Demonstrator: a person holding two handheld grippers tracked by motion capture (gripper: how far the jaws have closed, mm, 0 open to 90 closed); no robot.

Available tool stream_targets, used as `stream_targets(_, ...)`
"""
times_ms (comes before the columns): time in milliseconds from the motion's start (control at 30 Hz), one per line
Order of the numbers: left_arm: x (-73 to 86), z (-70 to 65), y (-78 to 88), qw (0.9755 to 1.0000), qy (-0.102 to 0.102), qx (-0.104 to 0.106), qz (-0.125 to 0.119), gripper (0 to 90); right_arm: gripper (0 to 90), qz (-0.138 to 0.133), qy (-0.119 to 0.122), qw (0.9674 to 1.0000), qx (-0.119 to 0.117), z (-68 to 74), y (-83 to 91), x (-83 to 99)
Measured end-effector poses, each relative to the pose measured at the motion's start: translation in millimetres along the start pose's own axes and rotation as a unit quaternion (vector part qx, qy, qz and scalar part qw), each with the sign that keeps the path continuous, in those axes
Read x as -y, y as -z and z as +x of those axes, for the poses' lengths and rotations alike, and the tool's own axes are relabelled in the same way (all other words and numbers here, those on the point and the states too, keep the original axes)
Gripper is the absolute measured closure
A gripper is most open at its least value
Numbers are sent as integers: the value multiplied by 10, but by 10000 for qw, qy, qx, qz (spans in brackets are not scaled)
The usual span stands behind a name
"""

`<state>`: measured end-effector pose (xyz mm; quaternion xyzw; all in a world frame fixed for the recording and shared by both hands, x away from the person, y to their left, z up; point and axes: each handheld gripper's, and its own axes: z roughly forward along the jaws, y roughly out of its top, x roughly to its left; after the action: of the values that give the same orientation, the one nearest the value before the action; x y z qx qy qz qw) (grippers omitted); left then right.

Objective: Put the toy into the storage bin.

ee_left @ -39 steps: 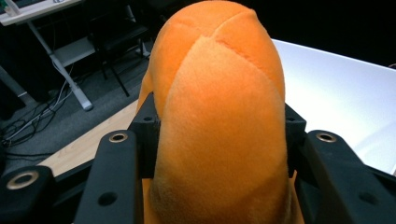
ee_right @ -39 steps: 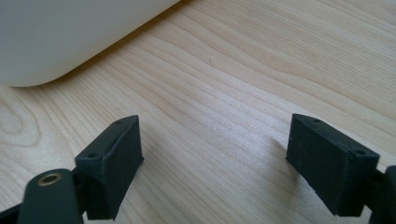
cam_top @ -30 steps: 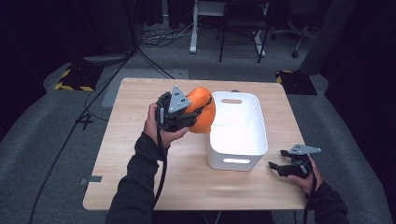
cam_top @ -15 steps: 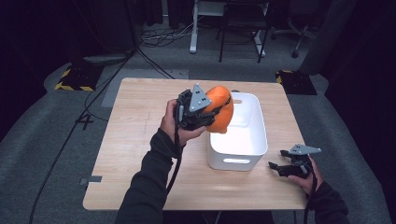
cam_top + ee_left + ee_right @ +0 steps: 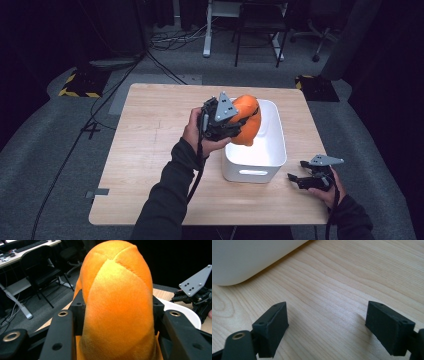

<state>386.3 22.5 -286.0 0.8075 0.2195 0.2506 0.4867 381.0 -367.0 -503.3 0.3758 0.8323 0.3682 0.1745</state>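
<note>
My left gripper (image 5: 239, 124) is shut on an orange plush toy (image 5: 246, 121) and holds it in the air over the left rim of a white bin (image 5: 255, 165). In the left gripper view the plush toy (image 5: 117, 305) bulges between the two black jaws, which press on its sides. My right gripper (image 5: 296, 179) rests low on the wooden table (image 5: 145, 145) to the right of the bin. Its jaws stand open over bare wood in the right gripper view, with the right gripper (image 5: 327, 326) holding nothing and the bin's white wall (image 5: 244, 257) just ahead.
Dark floor surrounds the table, with cables, a desk and office chairs (image 5: 260, 30) at the back. Black-and-yellow striped floor markers (image 5: 75, 85) lie beyond the table's far corners. Bare wood stretches across the table's left half.
My left gripper has carried the plush toy to the right, from beside the bin to above its left rim. The right gripper has stayed where it was.
</note>
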Motion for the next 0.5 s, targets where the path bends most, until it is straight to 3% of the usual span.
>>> stream_targets(500,26,-151,-213,9996,-74,252,87,504,182,1,-1,10000,0,0,0,0)
